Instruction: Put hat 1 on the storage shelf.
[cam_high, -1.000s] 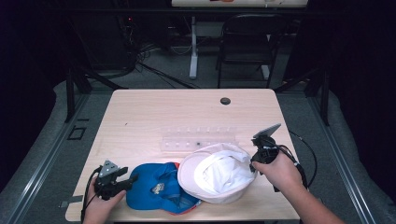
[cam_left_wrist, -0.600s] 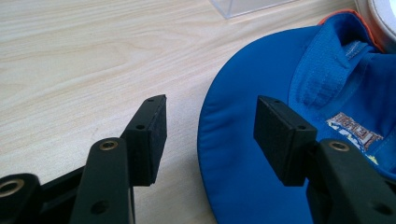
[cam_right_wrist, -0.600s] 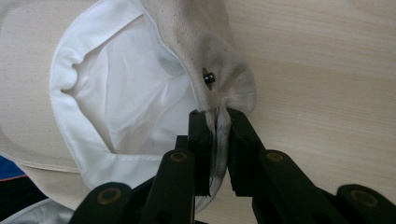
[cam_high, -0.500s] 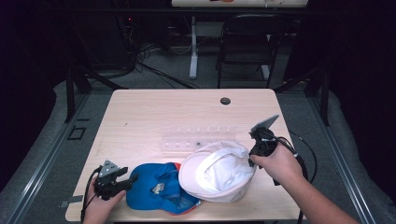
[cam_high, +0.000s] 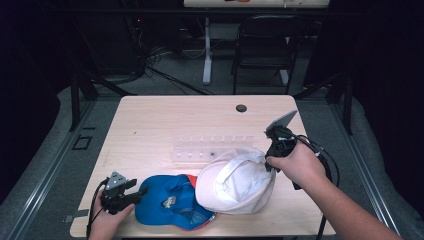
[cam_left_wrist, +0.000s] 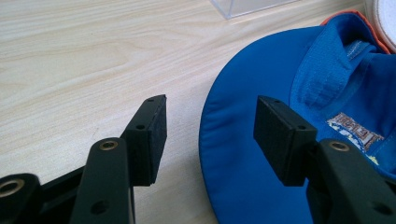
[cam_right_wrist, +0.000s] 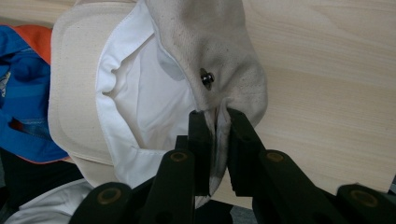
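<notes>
A white cap (cam_high: 235, 182) lies upside down at the table's front right, and its rear edge is lifted. My right gripper (cam_high: 268, 161) is shut on that edge; in the right gripper view the jaws (cam_right_wrist: 217, 123) pinch the cream fabric of the white cap (cam_right_wrist: 140, 93) just below a small metal rivet. A blue cap (cam_high: 165, 200) with orange trim lies inside-up to the left, partly under the white one. My left gripper (cam_high: 142, 191) rests at the front left, open. Its jaws (cam_left_wrist: 210, 121) straddle the brim edge of the blue cap (cam_left_wrist: 247, 154) without pressing it.
A clear plastic rack (cam_high: 215, 147) lies on the wooden table (cam_high: 165, 120) behind the caps, and its corner shows in the left gripper view (cam_left_wrist: 252, 5). A dark round hole (cam_high: 241, 108) sits near the far edge. A chair (cam_high: 265, 45) and cables stand beyond the table.
My right gripper has risen with the white cap's edge in it, pulling that side of the cap up off the table. The left gripper and blue cap have stayed put.
</notes>
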